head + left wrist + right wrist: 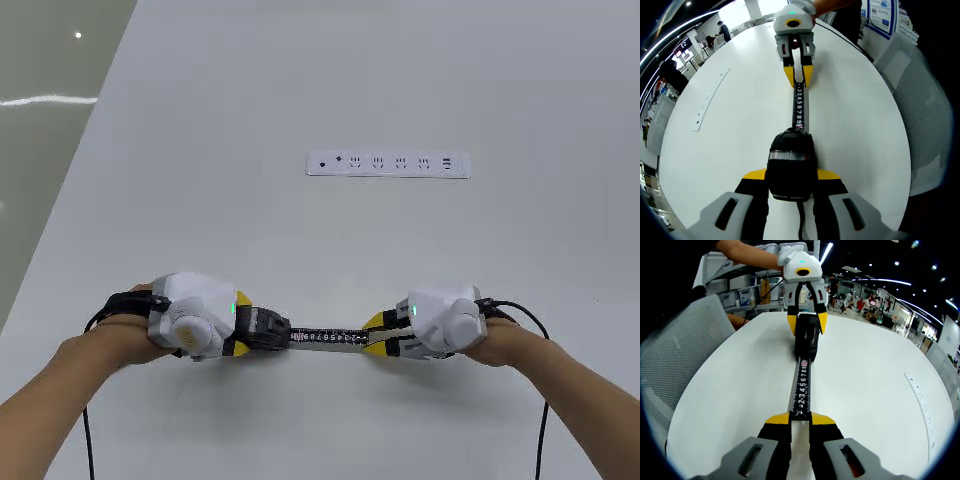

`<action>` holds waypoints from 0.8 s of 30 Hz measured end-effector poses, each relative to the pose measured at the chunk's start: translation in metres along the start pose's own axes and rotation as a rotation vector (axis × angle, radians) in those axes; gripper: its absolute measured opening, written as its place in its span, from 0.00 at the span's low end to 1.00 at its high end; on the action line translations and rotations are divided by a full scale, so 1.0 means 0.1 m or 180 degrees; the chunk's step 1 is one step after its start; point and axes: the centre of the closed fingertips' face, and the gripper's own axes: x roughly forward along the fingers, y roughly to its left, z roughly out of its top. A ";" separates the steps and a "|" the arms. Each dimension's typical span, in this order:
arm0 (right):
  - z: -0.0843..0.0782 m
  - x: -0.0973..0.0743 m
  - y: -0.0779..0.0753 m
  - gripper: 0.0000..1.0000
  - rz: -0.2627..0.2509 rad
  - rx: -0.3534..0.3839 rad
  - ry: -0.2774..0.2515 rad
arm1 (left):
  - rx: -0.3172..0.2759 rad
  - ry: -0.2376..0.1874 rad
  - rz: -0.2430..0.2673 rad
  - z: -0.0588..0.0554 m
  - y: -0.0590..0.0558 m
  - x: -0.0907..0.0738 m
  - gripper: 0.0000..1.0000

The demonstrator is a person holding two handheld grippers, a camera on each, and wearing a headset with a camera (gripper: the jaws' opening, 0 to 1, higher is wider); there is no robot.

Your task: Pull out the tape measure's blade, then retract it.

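Note:
A black tape measure case (pixel 268 330) rests on the white table, with my left gripper (pixel 243 331) shut on it; in the left gripper view the case (pixel 791 163) sits between the yellow-tipped jaws. A short length of blade (pixel 328 337) with black numbered markings runs from the case to my right gripper (pixel 378 335), which is shut on the blade's end. The right gripper view has the blade (pixel 802 387) leading away to the case (pixel 806 338) and the left gripper (pixel 806 322). In the left gripper view the blade (pixel 798 105) reaches the right gripper (pixel 798 75).
A white power strip (pixel 388 164) lies flat farther back on the table (pixel 300 100). The table's left edge borders a grey floor. Cables trail from both grippers toward the near edge. A grey mesh chair (pixel 680 340) stands beside the table.

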 end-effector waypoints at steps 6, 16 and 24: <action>-0.03 -0.01 0.00 0.11 0.0000 0.0002 0.0010 | 0.0004 0.0003 0.0000 -0.02 0.01 0.02 0.29; -0.06 -0.06 0.00 0.11 -0.0006 -0.0019 0.0039 | -0.0001 0.0004 -0.0003 -0.01 0.01 0.03 0.29; -0.10 -0.10 0.01 0.11 -0.0006 -0.0011 0.0052 | 0.0001 0.0002 -0.0004 0.00 0.00 0.04 0.29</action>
